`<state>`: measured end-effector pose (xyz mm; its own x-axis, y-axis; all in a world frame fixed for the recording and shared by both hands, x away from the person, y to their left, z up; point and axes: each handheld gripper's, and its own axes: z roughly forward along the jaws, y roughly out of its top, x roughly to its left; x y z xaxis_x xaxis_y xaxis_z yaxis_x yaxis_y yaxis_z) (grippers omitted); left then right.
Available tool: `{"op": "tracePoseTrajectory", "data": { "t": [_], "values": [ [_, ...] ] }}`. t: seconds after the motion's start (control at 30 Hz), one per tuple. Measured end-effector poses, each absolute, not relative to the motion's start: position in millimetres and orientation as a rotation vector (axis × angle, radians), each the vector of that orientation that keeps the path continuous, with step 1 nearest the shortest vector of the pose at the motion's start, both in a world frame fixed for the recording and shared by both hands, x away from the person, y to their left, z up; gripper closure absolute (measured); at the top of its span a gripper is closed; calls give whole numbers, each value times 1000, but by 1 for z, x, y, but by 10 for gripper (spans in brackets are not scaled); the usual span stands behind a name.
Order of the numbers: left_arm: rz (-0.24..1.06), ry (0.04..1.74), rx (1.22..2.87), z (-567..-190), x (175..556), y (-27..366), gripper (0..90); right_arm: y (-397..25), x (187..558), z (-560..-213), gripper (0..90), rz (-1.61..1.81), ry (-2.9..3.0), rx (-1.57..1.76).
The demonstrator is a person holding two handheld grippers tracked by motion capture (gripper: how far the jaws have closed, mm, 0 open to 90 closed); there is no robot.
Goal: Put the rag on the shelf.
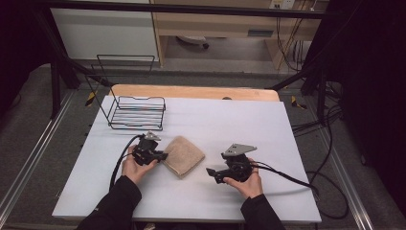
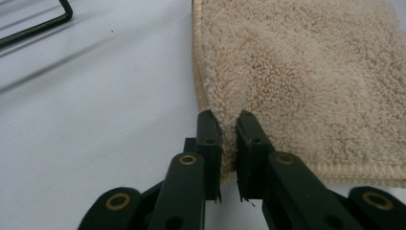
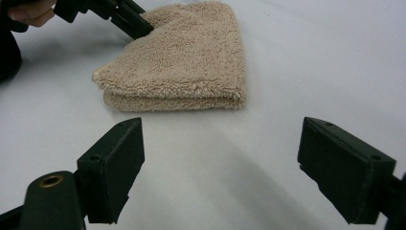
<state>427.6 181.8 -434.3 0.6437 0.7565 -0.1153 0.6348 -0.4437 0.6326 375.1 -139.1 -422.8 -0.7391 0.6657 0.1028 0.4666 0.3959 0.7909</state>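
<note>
One tan folded towel [image 1: 182, 155] lies in the middle of the white counter [image 1: 268, 129], and my left gripper [image 2: 229, 125] has its fingers squeezed on the towel's corner, I think so I can lift or open it. My right gripper [image 3: 220, 167] waits just beside the towel with its fingers wide apart and nothing in them, maybe ready to grab the other side. I count one towel, two grippers and one black wire basket [image 1: 136, 113], which sits at the far left of the counter, with nothing in it.
</note>
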Motion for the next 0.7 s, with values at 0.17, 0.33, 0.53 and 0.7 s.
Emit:
{"op": "tracePoseTrajectory", "data": {
  "t": [0.17, 0.33, 0.53, 0.7],
  "values": [
    [246, 1081, 2207, -424, 411, 188, 826, -139, 375, -422, 169, 1266, 2422, 1000],
    [245, 1125, 2175, -421, 391, 195, 833, -139, 375, -422, 178, 1287, 2423, 1005],
    [279, 1139, 2151, -419, 372, 196, 832, -138, 376, -424, 184, 1299, 2427, 1010],
    [330, 1147, 2146, -428, 388, 192, 830, -136, 377, -425, 186, 1305, 2427, 1024]
  ]
}}
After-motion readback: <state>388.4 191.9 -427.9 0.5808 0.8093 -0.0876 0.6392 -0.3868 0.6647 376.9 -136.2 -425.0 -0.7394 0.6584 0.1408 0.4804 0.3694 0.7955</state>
